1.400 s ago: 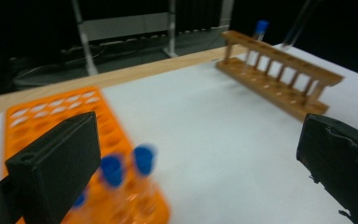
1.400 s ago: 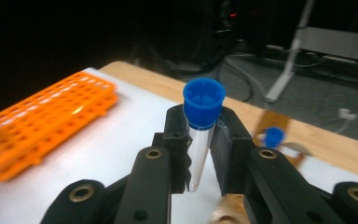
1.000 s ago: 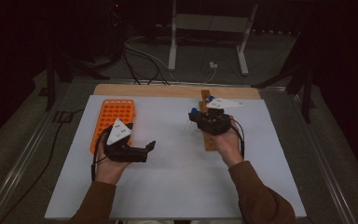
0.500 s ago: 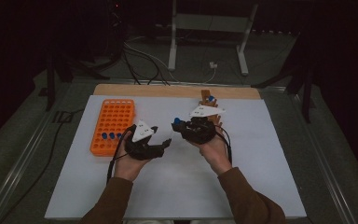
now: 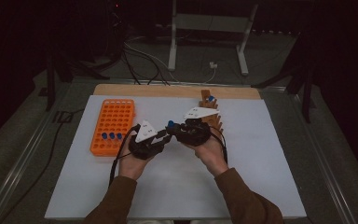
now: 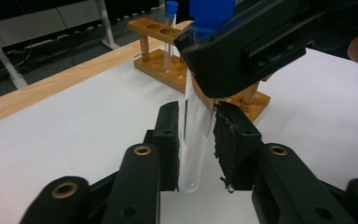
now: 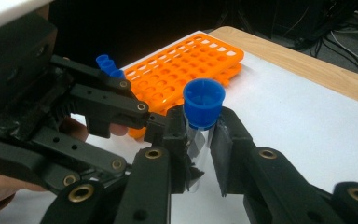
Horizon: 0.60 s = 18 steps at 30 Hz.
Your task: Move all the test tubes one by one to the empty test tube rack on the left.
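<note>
A clear test tube (image 6: pixel 193 154) with a blue cap (image 7: pixel 204 103) hangs upright over the white mat, between both hands. My right gripper (image 7: pixel 200 140) is shut on it just below the cap. My left gripper (image 6: pixel 195 144) has just been closing; its pads now press on the tube's lower half from both sides. In the high view the two grippers meet tip to tip at mid table, the left gripper (image 5: pixel 166 136) below and left of the blue cap (image 5: pixel 170 124). The tube's round bottom stays just above the mat.
An orange tube rack (image 5: pixel 114 123) lies at the left, with three blue-capped tubes (image 5: pixel 112 136) near its front. A wooden rack (image 5: pixel 210 109) behind the right hand holds one capped tube (image 6: pixel 170 23). A white mat (image 5: pixel 261 177) covers the table, with a wooden strip (image 5: pixel 144 89) along its far edge.
Both hands moved inward and met at mid table, the right one carrying the tube away from the wooden rack. The left jaws went from wide open to closed around the tube.
</note>
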Each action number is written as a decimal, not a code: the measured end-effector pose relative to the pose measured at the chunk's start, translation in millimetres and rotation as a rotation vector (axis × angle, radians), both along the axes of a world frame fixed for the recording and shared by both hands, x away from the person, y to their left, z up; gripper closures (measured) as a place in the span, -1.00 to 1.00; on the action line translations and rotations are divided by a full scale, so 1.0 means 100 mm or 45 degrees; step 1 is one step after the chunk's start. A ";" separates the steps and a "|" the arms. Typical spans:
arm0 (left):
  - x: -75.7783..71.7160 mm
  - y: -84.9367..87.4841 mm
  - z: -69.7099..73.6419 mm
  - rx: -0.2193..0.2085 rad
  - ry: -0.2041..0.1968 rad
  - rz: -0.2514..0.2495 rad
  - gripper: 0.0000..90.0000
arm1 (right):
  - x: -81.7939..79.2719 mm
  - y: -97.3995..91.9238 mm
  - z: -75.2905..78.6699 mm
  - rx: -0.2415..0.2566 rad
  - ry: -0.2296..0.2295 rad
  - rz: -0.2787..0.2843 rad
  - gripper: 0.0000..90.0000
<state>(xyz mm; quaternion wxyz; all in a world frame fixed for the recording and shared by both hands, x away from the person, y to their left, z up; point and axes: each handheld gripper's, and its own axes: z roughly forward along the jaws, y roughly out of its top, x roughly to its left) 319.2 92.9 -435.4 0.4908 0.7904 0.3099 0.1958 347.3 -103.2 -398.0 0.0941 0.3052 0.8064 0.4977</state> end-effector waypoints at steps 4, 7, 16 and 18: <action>0.00 0.01 0.01 0.010 -0.007 -0.005 0.71 | 0.00 0.02 -0.02 0.002 0.008 0.009 0.71; -0.01 0.02 0.01 0.014 -0.011 -0.011 0.73 | 0.01 0.03 -0.02 0.002 0.012 0.012 0.71; 0.01 0.09 0.02 0.014 0.005 0.022 0.74 | 0.04 -0.07 0.00 0.045 0.017 0.053 0.22; 0.02 0.13 0.03 -0.001 0.009 0.036 0.74 | 0.06 -0.13 0.00 0.051 0.014 0.038 0.04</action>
